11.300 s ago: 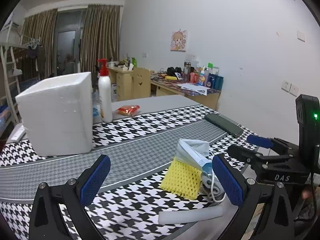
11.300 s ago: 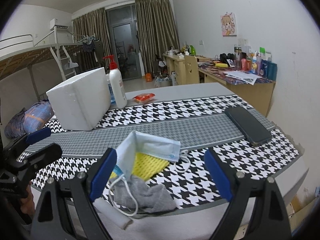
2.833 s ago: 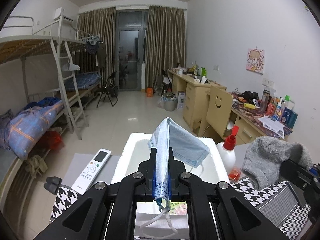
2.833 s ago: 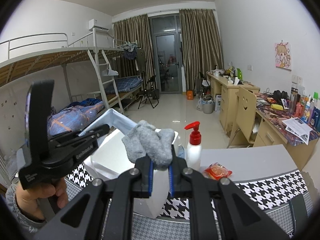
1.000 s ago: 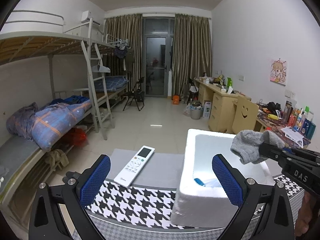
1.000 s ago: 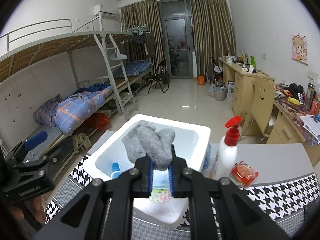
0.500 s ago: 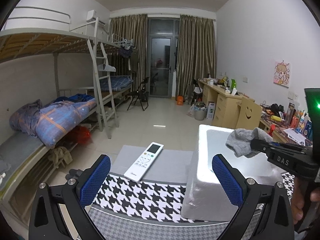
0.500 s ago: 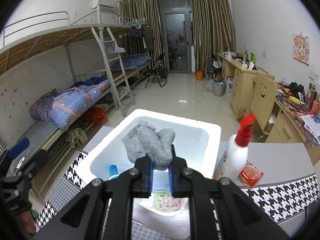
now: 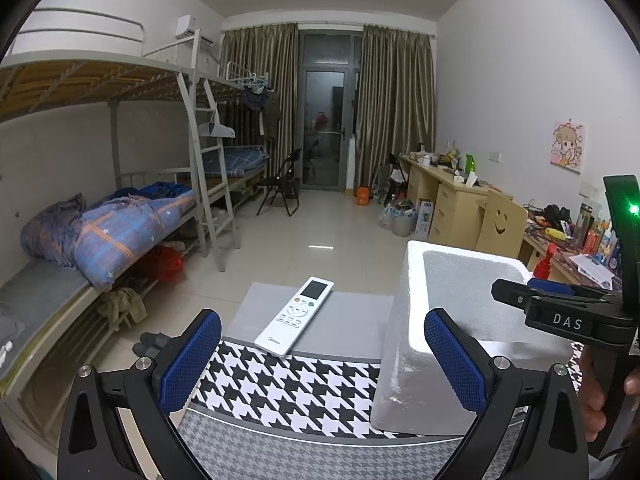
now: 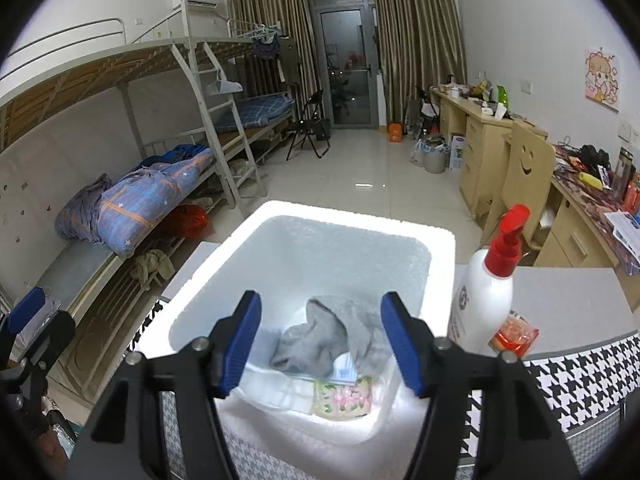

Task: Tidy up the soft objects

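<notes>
You are looking at a white remote control [image 9: 295, 315] lying on the grey end of the desk [image 9: 352, 312], its near end reaching the houndstooth cloth [image 9: 288, 388]. A white pump bottle [image 10: 486, 290] with a red nozzle is standing upright on the desk, with a small red packet [image 10: 516, 334] lying just beside its base. Across the room a bunk bed [image 9: 120, 184] is carrying a rumpled blue quilt [image 9: 116, 232], a black folding chair [image 9: 280, 192] is standing near the curtains [image 9: 396, 108], and a wooden chair [image 10: 524, 176] with a smiling face is sitting by a cluttered wooden counter.

A crumpled grey sock [image 10: 320, 340] lies inside the white foam box [image 10: 352, 228], atop a blue mask [image 10: 345, 370].
</notes>
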`<move>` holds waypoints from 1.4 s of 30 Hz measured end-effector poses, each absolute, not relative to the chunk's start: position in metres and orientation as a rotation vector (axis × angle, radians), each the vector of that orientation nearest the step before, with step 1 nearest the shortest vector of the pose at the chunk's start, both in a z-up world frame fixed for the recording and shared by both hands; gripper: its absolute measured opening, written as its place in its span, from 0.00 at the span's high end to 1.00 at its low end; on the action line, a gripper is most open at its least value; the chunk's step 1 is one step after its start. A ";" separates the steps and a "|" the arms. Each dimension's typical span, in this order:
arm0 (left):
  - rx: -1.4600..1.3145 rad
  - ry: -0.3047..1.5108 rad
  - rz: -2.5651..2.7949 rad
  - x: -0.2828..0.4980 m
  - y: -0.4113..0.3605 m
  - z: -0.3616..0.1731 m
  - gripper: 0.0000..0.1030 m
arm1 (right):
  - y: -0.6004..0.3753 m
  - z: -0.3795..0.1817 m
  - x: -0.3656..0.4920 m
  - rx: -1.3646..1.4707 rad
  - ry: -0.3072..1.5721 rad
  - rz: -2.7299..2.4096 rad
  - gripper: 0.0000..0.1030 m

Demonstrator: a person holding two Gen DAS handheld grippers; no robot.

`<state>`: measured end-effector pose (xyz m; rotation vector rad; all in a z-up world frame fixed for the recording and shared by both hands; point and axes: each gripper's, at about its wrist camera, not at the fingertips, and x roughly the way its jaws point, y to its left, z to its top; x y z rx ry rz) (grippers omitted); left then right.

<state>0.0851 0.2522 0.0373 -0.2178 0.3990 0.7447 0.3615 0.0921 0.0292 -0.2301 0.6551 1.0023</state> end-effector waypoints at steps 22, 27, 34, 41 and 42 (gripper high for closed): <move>-0.179 0.385 0.713 0.080 0.220 0.051 0.01 | 0.053 0.060 0.335 -0.200 0.542 1.009 0.20; -0.171 0.369 0.705 0.073 0.210 0.058 0.01 | 0.041 0.066 0.328 -0.193 0.524 1.018 0.20; -0.160 0.348 0.689 0.063 0.194 0.065 0.01 | 0.019 0.072 0.315 -0.184 0.491 1.033 0.20; -0.147 0.341 0.667 0.055 0.179 0.067 0.01 | 0.000 0.072 0.306 -0.172 0.475 1.020 0.19; -0.142 0.340 0.665 0.054 0.177 0.068 0.01 | -0.004 0.072 0.305 -0.166 0.475 1.019 0.19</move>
